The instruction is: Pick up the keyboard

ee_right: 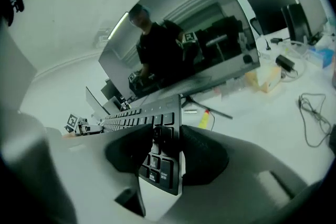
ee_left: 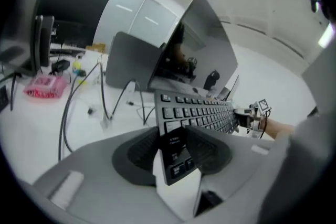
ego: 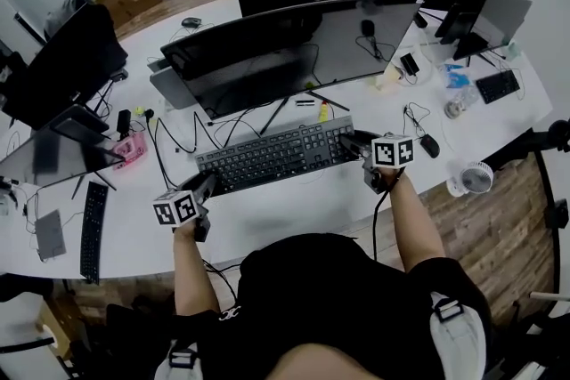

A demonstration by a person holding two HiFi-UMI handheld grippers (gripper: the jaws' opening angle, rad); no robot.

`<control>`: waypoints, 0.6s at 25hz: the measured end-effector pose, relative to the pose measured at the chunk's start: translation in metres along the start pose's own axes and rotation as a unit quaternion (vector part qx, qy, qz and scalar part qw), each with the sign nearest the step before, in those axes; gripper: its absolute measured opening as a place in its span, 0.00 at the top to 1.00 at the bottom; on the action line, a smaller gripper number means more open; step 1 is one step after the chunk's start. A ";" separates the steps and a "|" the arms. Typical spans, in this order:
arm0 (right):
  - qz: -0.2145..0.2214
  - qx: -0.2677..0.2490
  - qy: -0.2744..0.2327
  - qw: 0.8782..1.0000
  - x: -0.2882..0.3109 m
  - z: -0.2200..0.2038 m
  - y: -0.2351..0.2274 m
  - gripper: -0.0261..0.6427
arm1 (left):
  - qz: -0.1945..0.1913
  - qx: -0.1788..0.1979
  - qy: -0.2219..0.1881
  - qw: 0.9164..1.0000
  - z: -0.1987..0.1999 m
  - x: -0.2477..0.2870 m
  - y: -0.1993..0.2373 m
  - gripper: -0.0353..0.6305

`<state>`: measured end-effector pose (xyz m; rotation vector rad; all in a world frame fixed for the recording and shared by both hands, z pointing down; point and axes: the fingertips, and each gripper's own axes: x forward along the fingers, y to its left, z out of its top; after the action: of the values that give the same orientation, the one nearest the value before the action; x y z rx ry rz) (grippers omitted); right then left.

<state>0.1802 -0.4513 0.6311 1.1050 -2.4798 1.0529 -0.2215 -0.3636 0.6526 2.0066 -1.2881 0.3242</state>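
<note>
A dark full-size keyboard (ego: 276, 155) hangs in the air above the white desk (ego: 294, 214), in front of the curved monitor (ego: 298, 49). My left gripper (ego: 207, 185) is shut on the keyboard's left end (ee_left: 173, 152), with its pads pressing the edge from both sides. At the other end my right gripper (ego: 354, 144) is shut on the keyboard's right end (ee_right: 160, 157), over the number pad. In each gripper view the keyboard runs away from the jaws toward the other gripper (ee_left: 252, 115) (ee_right: 79, 124).
Behind the keyboard stand the curved monitor's foot and several cables (ego: 183, 138). A second keyboard (ego: 92, 230) lies at the left. A mouse (ego: 430, 146) and a small white fan (ego: 476, 177) sit at the right. A pink object (ego: 131, 149) lies left of the cables.
</note>
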 end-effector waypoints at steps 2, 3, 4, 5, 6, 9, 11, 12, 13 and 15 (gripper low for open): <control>0.006 -0.023 -0.042 0.999 -0.019 0.032 0.017 0.72 | -0.003 0.038 -0.042 0.998 0.039 -0.017 -0.018 0.63; 0.007 -0.035 -0.064 0.997 -0.029 0.048 0.025 0.72 | -0.005 0.056 -0.062 0.996 0.057 -0.026 -0.027 0.63; 0.008 -0.047 -0.085 0.995 -0.039 0.064 0.034 0.72 | -0.006 0.072 -0.083 0.994 0.075 -0.036 -0.036 0.63; 0.011 -0.057 -0.105 0.993 -0.048 0.078 0.043 0.72 | -0.007 0.087 -0.103 0.991 0.091 -0.045 -0.044 0.63; 0.014 -0.068 -0.123 0.990 -0.058 0.092 0.053 0.72 | -0.008 0.101 -0.122 0.987 0.106 -0.055 -0.052 0.63; 0.025 -0.101 -0.173 0.979 -0.089 0.128 0.080 0.72 | -0.013 0.137 -0.173 0.975 0.144 -0.082 -0.079 0.63; 0.030 -0.122 -0.201 0.971 -0.109 0.146 0.095 0.72 | -0.018 0.157 -0.201 0.967 0.162 -0.097 -0.096 0.63; 0.032 -0.132 -0.213 0.968 -0.118 0.153 0.101 0.72 | -0.020 0.165 -0.213 0.963 0.169 -0.104 -0.103 0.63; 0.033 -0.140 -0.223 0.964 -0.127 0.158 0.106 0.72 | -0.023 0.172 -0.223 0.959 0.173 -0.109 -0.109 0.63; 0.034 -0.152 -0.237 0.959 -0.139 0.162 0.111 0.72 | -0.026 0.181 -0.235 0.955 0.176 -0.113 -0.117 0.63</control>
<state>0.2085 -0.4361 0.3927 1.2960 -2.9318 0.4207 -0.2020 -0.3781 0.4141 2.5312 -1.5420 0.0543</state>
